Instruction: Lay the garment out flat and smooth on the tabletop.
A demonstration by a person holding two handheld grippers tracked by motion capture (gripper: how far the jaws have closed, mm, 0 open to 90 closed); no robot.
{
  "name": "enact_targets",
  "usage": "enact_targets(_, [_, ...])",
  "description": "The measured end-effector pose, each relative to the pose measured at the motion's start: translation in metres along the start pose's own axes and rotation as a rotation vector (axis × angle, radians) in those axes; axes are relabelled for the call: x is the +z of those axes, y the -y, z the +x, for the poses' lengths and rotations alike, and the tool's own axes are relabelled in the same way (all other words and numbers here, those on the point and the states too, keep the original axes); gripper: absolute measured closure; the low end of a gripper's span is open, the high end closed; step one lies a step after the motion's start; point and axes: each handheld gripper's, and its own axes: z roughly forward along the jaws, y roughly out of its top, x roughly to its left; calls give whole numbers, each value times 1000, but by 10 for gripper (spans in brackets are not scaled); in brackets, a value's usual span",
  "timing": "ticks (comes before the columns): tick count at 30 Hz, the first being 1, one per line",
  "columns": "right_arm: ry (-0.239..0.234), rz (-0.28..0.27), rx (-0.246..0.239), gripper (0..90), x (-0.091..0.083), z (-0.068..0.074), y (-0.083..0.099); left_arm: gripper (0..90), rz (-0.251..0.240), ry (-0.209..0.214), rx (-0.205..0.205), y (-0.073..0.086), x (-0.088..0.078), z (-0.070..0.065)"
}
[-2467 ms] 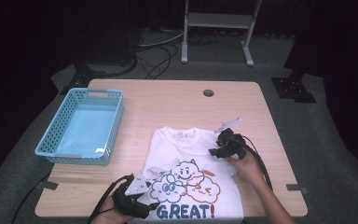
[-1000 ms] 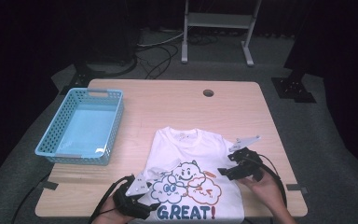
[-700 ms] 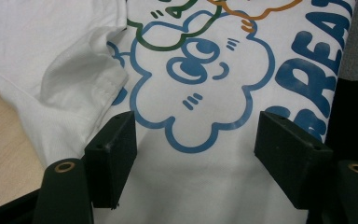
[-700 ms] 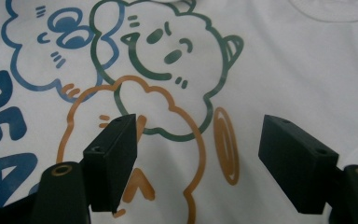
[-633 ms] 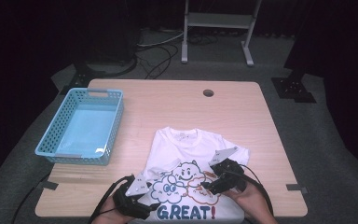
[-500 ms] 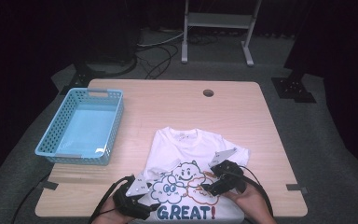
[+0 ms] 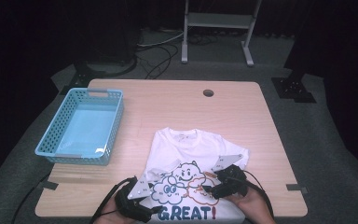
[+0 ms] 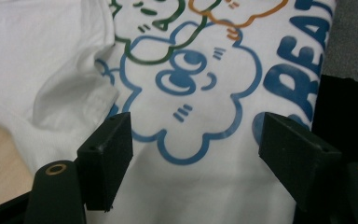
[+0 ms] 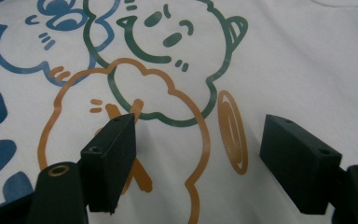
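Both tongs hang low over the white T-shirt (image 7: 200, 154), jaws spread wide, gripping nothing: left tongs (image 8: 193, 154) having just widened, right tongs (image 9: 196, 158) over the print.

left tongs (image 7: 154, 211) agape, right tongs (image 7: 204, 189) agape — low

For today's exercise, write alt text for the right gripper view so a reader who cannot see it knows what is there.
A white T-shirt lies flat close under the camera, printed with cartoon cloud figures outlined in orange, green and blue. The right gripper has its two black fingers spread wide just above the orange figure, gripping nothing.
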Motion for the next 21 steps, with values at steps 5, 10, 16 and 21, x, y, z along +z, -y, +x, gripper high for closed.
enact_targets(5, [-5, -18, -8, 262, -1, 0, 3, 247, -81, 12, 49, -10, -3, -2])
enact_targets(10, [-15, -24, -23, 262, -2, 2, 6, 244, -112, 22, 78, -21, 1, 0])
enact_targets(16, [-22, -36, -31, 263, -5, 4, 10, 244, -130, 37, 114, -42, 10, 6])
enact_targets(21, [-27, -40, -40, 263, -7, 6, 13, 244, -135, 62, 152, -60, 15, 10])
